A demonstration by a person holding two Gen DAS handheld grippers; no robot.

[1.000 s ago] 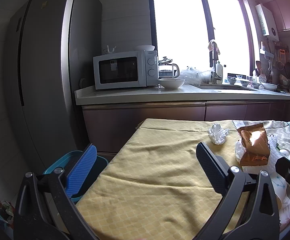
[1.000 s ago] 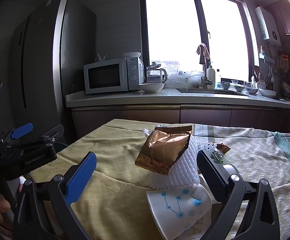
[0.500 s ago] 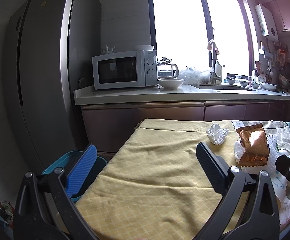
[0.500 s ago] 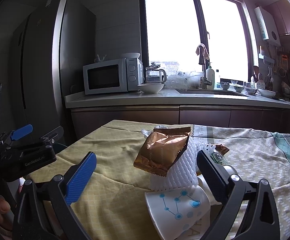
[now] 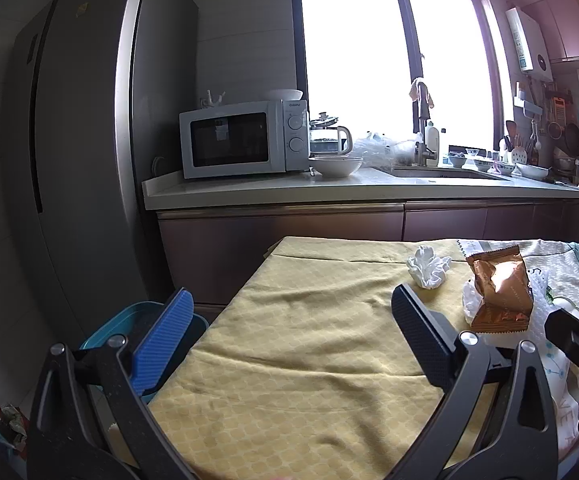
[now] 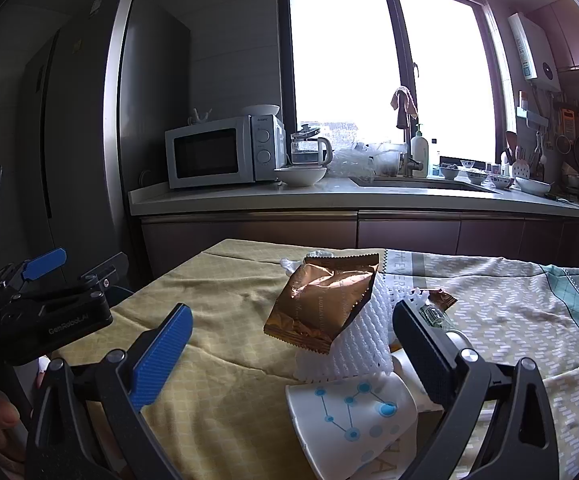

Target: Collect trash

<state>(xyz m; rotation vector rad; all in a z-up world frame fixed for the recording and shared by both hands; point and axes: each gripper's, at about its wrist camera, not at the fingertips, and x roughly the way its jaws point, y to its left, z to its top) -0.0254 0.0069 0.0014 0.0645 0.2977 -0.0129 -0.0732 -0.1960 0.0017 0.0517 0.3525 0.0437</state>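
**Reaching for the trash pile with the right fingers**

Sitting right in front of the right gripper [image 6: 289,354] is a small heap of trash on the worktop [image 6: 225,312]. A shiny brown snack bag [image 6: 323,304] leans on a white foam net [image 6: 363,344]. A paper cup [image 6: 349,420] with blue dots lies on its side just below them, low between the two fingers. Its open mouth seems to face left, so its long way runs across the fingers, from one finger toward the other. Behind the net, a small wrapper [image 6: 441,298] peeks out.

The right fingers are wide apart and hold nothing. The left gripper [image 5: 289,332] is also wide apart and empty. It points at bare yellow cloth, and the heap sits off to its right side. A crumpled white tissue [image 5: 427,266] lies a little past its right finger, ahead of it. A blue bin [image 5: 125,320] stands on the floor beside the worktop, behind the left finger.

So the right gripper looks nearer to the heap. The cup looks like the easiest first pick, with a short push forward and down.
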